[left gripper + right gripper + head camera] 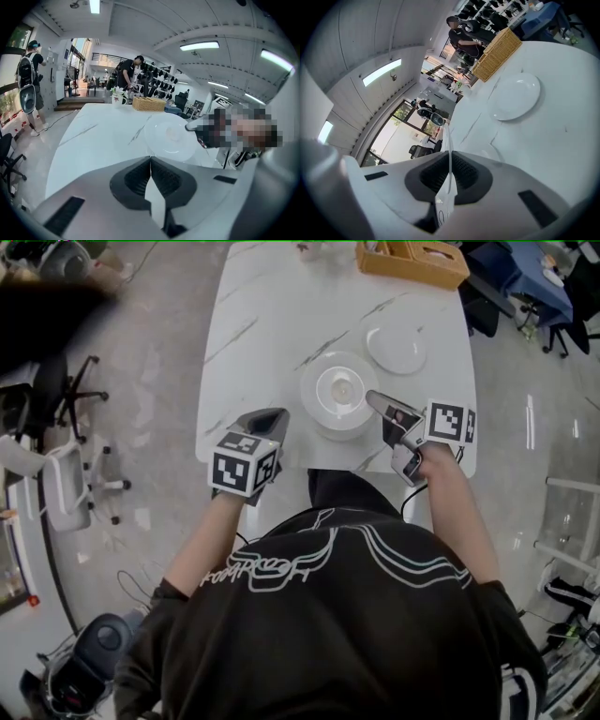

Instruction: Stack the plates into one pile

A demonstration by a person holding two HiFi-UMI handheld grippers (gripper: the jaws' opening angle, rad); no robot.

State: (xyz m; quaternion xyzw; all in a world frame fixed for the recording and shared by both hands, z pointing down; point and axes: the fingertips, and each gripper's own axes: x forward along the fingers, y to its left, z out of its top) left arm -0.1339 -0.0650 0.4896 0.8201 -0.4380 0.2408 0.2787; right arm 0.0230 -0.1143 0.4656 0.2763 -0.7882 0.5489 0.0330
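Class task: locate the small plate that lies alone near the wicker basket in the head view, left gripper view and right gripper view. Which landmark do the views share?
Head view: small plate upper right on the table, between wicker basket and large plate.
Left gripper view: cannot be made out.
Right gripper view: upper right, just below the basket.
Shared landmark: the wicker basket, at the table's far end in all three.

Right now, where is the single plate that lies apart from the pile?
In the head view the single plate lies flat on the right side of the white table, between the pile and the wicker basket at the far edge.
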